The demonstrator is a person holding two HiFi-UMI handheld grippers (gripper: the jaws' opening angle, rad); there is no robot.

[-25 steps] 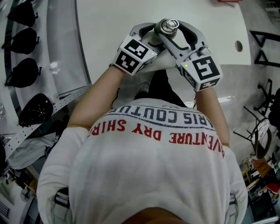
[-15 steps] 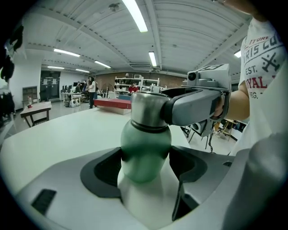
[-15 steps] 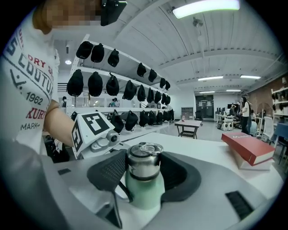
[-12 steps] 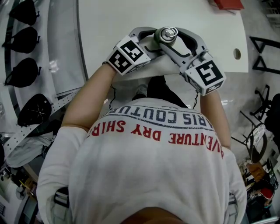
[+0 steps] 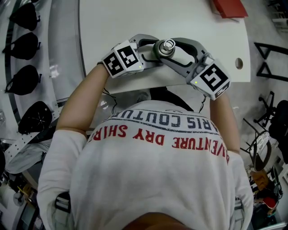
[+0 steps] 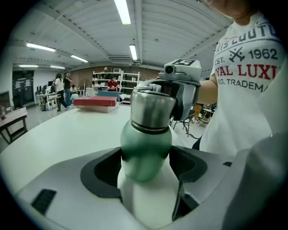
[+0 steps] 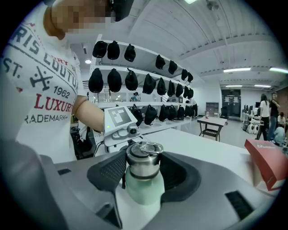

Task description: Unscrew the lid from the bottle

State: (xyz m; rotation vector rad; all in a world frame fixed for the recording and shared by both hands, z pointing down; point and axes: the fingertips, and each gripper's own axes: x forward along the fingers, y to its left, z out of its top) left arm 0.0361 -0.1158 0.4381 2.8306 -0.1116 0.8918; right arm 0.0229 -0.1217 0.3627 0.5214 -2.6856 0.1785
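Note:
A bottle with a pale green body (image 6: 146,152) and a steel lid (image 6: 152,110) stands upright over the near edge of the white table (image 5: 135,22). My left gripper (image 6: 147,164) is shut on the green shoulder just below the lid. From the other side my right gripper (image 7: 144,173) is shut on the steel lid (image 7: 144,162), with a pad against each side. In the head view both grippers meet at the lid (image 5: 167,45), the left gripper (image 5: 153,50) from the left and the right gripper (image 5: 177,48) from the right. The bottle's base is hidden.
A red box (image 5: 229,8) lies at the table's far right, and a round hole (image 5: 239,63) marks the table's right side. Shelves of black caps (image 5: 27,72) run along the left. The person's torso is close behind the grippers. People and furniture are far off.
Both grippers have turned about the bottle: the left marker cube has swung outward to the left and the right one has tilted. Their holds on bottle and lid look unchanged.

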